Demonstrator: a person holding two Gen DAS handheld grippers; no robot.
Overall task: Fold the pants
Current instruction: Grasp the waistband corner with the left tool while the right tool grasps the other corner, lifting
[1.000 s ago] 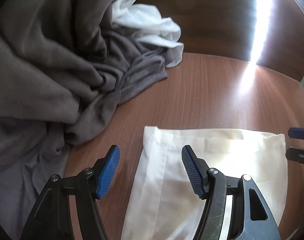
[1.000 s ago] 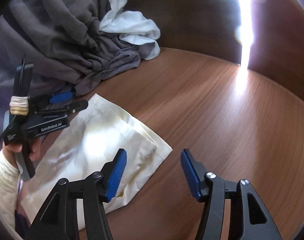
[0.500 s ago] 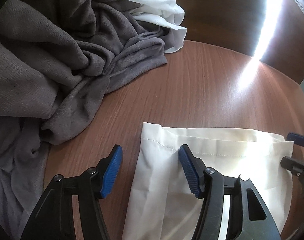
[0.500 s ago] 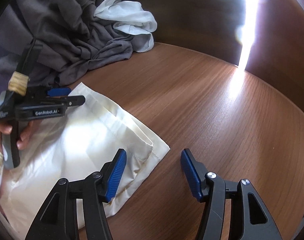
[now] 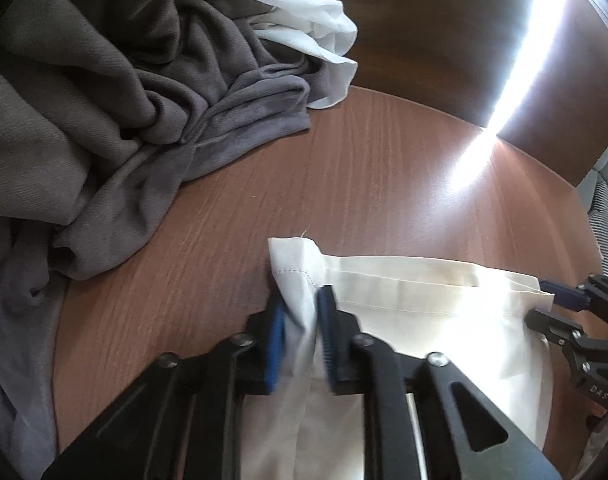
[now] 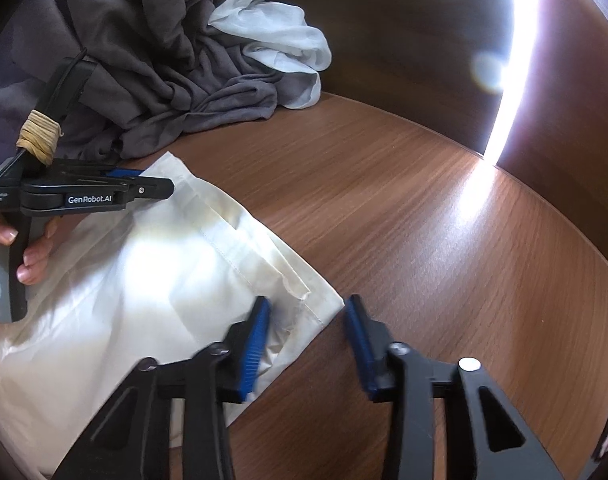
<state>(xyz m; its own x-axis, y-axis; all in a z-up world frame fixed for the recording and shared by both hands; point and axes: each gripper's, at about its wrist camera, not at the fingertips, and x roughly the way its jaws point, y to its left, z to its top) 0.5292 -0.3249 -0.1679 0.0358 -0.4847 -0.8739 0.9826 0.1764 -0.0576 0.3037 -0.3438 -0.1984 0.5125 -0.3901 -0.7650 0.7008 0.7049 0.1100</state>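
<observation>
Now a brown wood-grain table (image 5: pixel 383 168) is seen, with a crumpled grey garment pile (image 5: pixel 116 92) and a white cloth (image 5: pixel 304 12) heaped at its far left. The cream pants (image 6: pixel 152 280) are laid flat on the table near the front, apart from the pile. The left gripper (image 5: pixel 301 336), wide apart half a second ago, has been closed on the pants' left top corner; fabric is bunched between the blue pads and the corner is lifted slightly. The right gripper (image 6: pixel 307 340) is spread apart, straddling the opposite corner, with one pad (image 6: pixel 256 340) over the cloth and the other on bare wood. One corner is therefore judged secured; the second pinch is judged still needed before a fold can be lifted.
</observation>
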